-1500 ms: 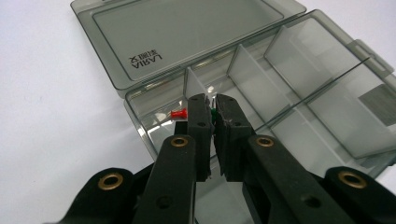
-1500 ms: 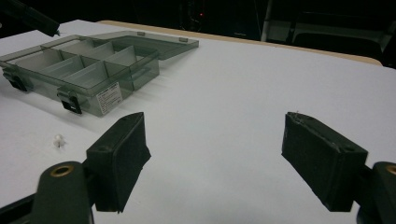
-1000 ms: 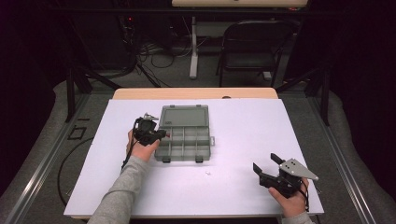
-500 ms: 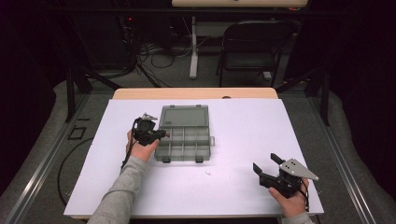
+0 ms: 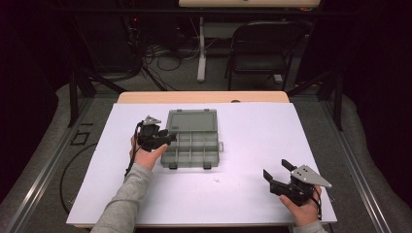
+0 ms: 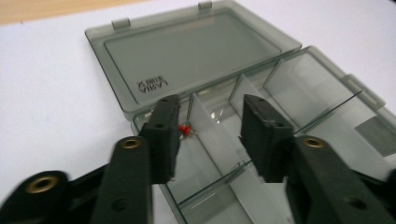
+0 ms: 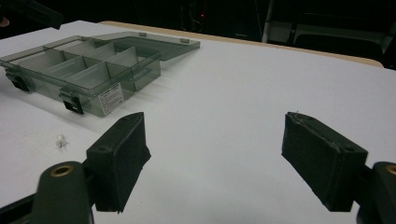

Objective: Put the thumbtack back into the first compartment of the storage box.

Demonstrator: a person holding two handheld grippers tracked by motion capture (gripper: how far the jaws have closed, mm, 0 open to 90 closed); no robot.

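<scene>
The open compartment box (image 5: 190, 138) is found mid-tabletop (image 5: 252, 141); the left claw (image 6: 210, 126), jaws apart, is held over its corner compartment beside a red pin (image 6: 184, 129). The right claw (image 7: 215, 154) is spread, well apart, near a small white pin (image 7: 60, 140).

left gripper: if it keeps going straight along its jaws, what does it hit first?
Probably the divider wall of the open compartment box: the left gripper is open, jaws straddling that wall over the near corner cells. A small red item sits by the left jaw; depth is unclear, so it might touch first.
</scene>
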